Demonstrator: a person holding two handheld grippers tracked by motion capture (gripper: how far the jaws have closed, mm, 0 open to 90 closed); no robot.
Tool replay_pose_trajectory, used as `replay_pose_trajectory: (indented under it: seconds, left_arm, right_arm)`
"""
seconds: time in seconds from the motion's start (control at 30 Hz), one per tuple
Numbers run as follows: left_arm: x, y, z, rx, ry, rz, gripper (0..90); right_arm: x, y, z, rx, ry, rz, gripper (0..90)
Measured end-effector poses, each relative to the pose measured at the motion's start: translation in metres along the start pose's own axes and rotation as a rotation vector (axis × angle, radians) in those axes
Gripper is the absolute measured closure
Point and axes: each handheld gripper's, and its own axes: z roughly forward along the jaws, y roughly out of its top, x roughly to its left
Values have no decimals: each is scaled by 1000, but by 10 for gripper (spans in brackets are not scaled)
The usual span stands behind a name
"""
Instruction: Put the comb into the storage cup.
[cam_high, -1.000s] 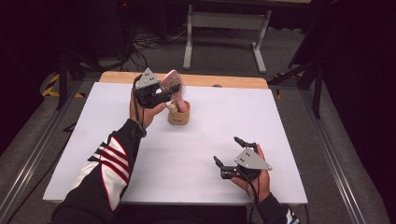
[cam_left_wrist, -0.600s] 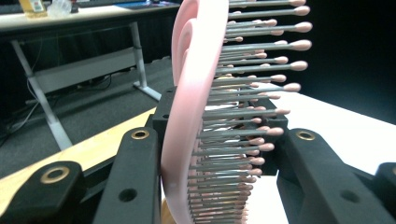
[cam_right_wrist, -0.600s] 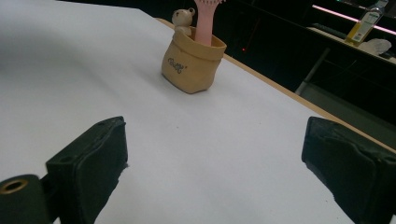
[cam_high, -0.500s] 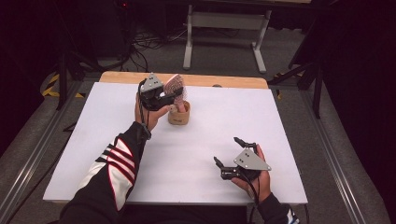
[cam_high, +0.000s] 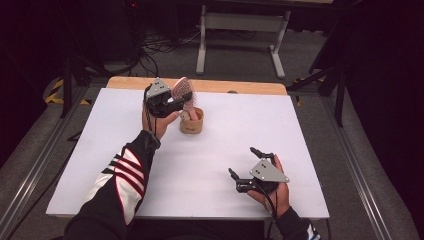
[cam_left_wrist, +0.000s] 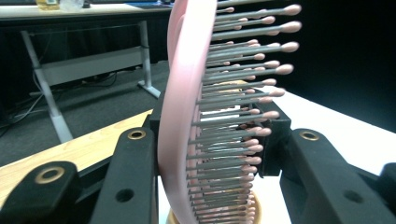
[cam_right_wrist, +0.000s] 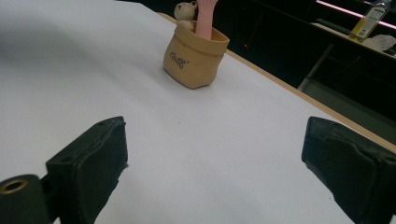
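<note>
While the right hand-held gripper (cam_high: 248, 167) is resting with jaws apart near the surface's (cam_high: 300, 125) near right corner, the left hand-held gripper (cam_high: 176, 104) is clamping the pink hairbrush (cam_left_wrist: 187, 116), its jaws just easing, handle standing in the tan pouch (cam_high: 191, 122) near the far edge.

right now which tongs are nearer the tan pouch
Left. The left tongs hold the pink hairbrush whose handle stands in the tan pouch, just beside it. The right tongs rest open near the table's front edge, well apart.
</note>
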Motion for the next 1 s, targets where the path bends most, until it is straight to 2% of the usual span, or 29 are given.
replay_pose_trajectory:
  seconds: [0.33, 0.43, 0.47, 0.57, 0.73, 0.8, 1.0]
  left_arm:
    - [3, 3, -7, -7, -1, 0, 574]
    - [4, 4, -8, -7, 9, 10, 554]
    - [5, 4, -9, -11, 7, 0, 554]
    - [7, 3, -10, -8, 10, -17, 497]
    - [11, 3, -15, -7, 14, -21, 453]
    - [12, 4, -17, -7, 22, -20, 409]
    - [16, 4, -20, -2, 36, -27, 373]
  right_arm:
    - [0, 0, 1, 10, 2, -2, 76]
    - [0, -1, 2, 11, 4, -3, 75]
    - [0, -1, 2, 11, 4, -3, 75]
    - [0, 0, 1, 11, 5, -7, 75]
    - [0, -1, 1, 12, 5, -5, 76]
    - [0, -1, 2, 12, 3, -5, 75]
    - [1, 0, 3, 15, 1, -13, 76]
